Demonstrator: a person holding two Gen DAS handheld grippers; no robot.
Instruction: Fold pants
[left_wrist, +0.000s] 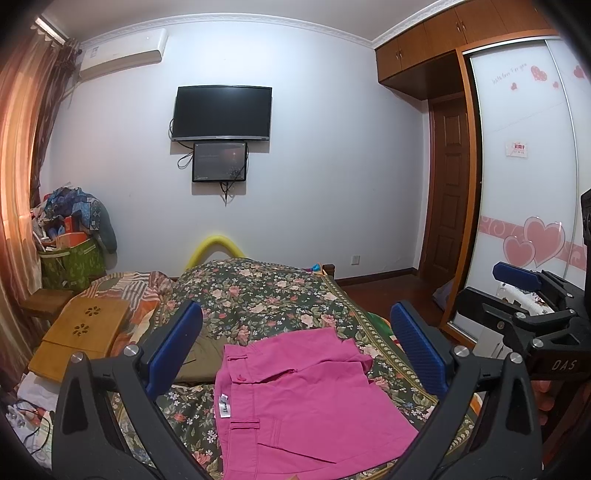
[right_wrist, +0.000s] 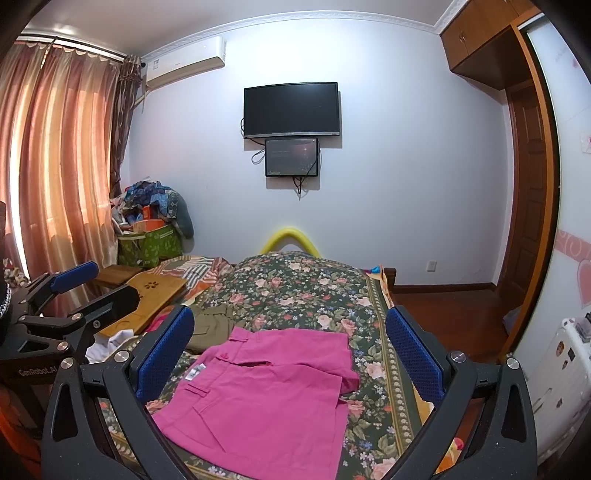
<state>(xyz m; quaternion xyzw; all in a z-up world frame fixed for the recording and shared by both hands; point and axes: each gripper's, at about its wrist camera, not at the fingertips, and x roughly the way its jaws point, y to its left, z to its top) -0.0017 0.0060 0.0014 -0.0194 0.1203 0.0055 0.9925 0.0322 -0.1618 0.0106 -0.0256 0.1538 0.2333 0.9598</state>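
- The left gripper (left_wrist: 295, 347) is hovering over the bed with its blue pads spread wide, gripping nothing.
- The right gripper (right_wrist: 290, 350) is likewise standing open and empty; its body is showing "DAS" in the left wrist view.
- The left tool's body is reading "GenRobot.AI" in the right wrist view.
- The pink pants (left_wrist: 299, 402) are lying folded on the floral bedspread (left_wrist: 258, 291), white label (left_wrist: 224, 405) facing up, text unreadable.
- Only the left view is showing the wardrobe door (left_wrist: 524, 177) with hearts and faint script.
- A television (right_wrist: 291, 109) is hanging on the wall; curtains (right_wrist: 55, 155) are glowing orange.
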